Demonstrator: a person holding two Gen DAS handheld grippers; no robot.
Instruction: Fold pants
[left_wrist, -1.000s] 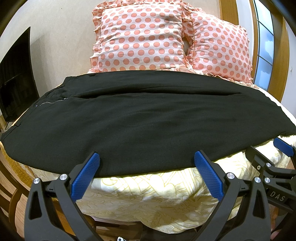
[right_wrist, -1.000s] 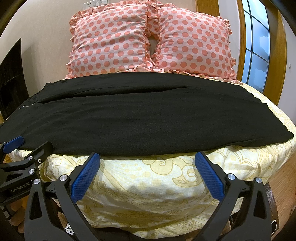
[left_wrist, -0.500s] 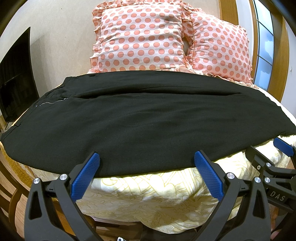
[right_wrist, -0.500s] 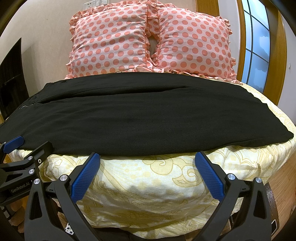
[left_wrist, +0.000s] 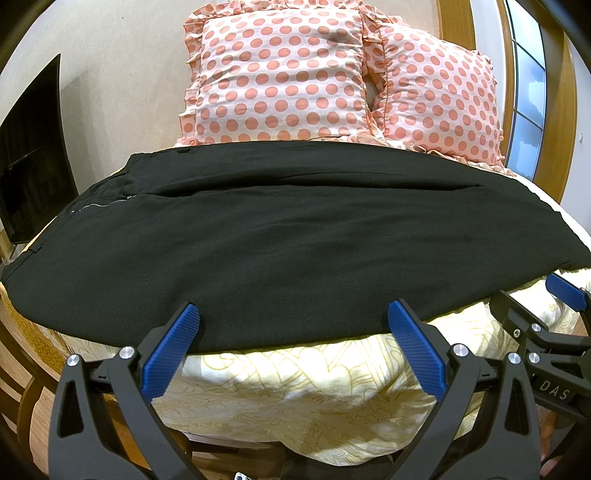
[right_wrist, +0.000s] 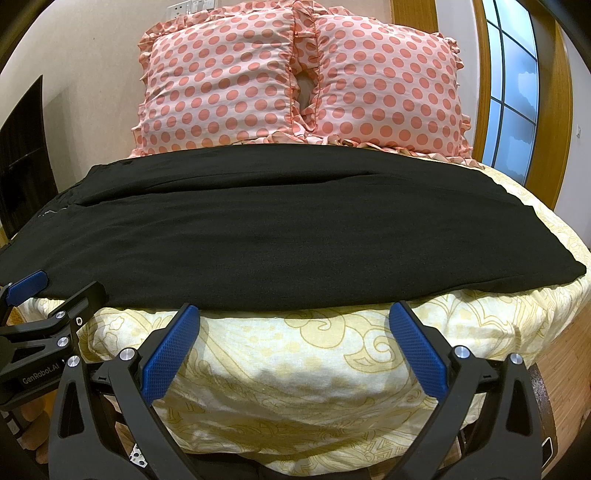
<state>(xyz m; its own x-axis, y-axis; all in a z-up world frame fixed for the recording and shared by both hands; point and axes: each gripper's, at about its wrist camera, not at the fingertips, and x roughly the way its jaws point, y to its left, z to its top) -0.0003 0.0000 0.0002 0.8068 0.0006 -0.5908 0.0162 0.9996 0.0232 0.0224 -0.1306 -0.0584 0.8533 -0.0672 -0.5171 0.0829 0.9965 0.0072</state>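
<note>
Black pants (left_wrist: 288, 236) lie flat across the bed, waistband and zipper at the left, leg ends at the right; they also show in the right wrist view (right_wrist: 280, 229). My left gripper (left_wrist: 293, 314) is open and empty, its blue fingertips at the pants' near edge. My right gripper (right_wrist: 295, 314) is open and empty, just in front of the near edge, over the bedspread. The right gripper's finger shows in the left view (left_wrist: 565, 291); the left gripper's finger shows in the right view (right_wrist: 27, 284).
The bed has a yellow patterned bedspread (right_wrist: 303, 362). Two pink polka-dot pillows (left_wrist: 280, 77) (right_wrist: 384, 85) lean on the wall behind the pants. A dark TV screen (left_wrist: 29, 155) stands at the left, a window (right_wrist: 513, 96) at the right.
</note>
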